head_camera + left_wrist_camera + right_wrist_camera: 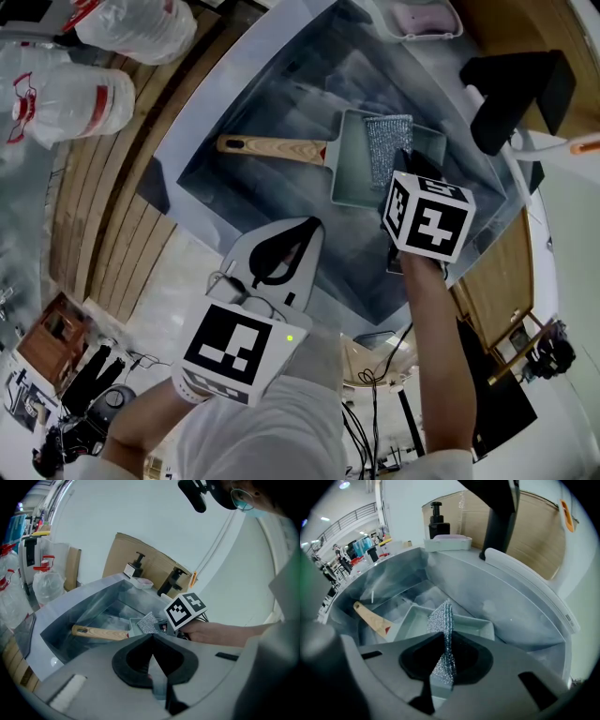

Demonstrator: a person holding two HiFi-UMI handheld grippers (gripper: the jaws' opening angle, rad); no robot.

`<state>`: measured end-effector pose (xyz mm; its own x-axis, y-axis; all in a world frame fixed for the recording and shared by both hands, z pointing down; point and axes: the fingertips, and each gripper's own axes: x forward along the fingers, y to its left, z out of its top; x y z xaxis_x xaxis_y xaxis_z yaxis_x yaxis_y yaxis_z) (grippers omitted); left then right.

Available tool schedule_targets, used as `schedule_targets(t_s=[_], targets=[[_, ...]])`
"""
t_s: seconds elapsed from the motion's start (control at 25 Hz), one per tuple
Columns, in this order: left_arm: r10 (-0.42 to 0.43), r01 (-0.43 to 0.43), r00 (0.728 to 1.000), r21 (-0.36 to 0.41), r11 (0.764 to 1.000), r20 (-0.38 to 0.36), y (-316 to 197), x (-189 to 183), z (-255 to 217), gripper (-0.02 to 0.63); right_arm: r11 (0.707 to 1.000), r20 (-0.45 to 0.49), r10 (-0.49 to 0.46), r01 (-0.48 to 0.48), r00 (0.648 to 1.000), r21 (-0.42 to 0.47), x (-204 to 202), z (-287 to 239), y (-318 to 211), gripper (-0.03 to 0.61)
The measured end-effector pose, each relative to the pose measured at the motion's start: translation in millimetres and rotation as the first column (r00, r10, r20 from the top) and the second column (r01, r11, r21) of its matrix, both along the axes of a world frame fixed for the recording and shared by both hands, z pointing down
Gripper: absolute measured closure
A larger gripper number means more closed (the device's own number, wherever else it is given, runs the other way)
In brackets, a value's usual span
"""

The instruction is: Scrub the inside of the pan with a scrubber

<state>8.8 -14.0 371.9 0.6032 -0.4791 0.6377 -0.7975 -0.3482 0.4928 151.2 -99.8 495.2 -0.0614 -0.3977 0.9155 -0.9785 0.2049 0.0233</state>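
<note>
Tightly, right gripper (442, 641) pinches metallic mesh scrubber (388, 148) over rectangular pan (351, 184).

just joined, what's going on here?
A person works over a sink with two hand-held grippers. The right hand-held gripper is clamped on a silvery mesh scrubber, which it holds on edge at the rectangular pan lying in the sink. The pan's wooden handle is untouched. The left hand-held gripper is shut and empty, back at the sink's near edge.

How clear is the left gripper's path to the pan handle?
Likely yes: the handle lies bare ahead of the left gripper, jaws shut; the right gripper holds the scrubber at the pan.
</note>
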Motion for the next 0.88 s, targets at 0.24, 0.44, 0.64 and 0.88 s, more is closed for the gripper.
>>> schedule_targets(t_s=[0.24,0.44,0.64,0.88], targets=[[-0.01,0.01,1.0,0.001,1.0,-0.001,1,-1,-1,0.618,0.993,0.015,-0.111,0.111,0.994,0.034,-39,-3,-4,0.532],[-0.019,0.019,1.0,-0.001,1.0,0.001,2,-4,-1,0.62,0.984,0.06,-0.167,0.163,0.984,0.064,-53,-9,2,0.531],[-0.018,0.018,1.0,0.0,1.0,0.0,6,-4,-2,0.618,0.988,0.19,-0.15,0.14,0.97,0.063,-64,-11,10,0.531],[-0.02,0.02,1.0,0.002,1.0,-0.001,8,-4,-3,0.618,0.998,0.347,-0.061,0.051,0.936,0.036,-76,-14,13,0.531]])
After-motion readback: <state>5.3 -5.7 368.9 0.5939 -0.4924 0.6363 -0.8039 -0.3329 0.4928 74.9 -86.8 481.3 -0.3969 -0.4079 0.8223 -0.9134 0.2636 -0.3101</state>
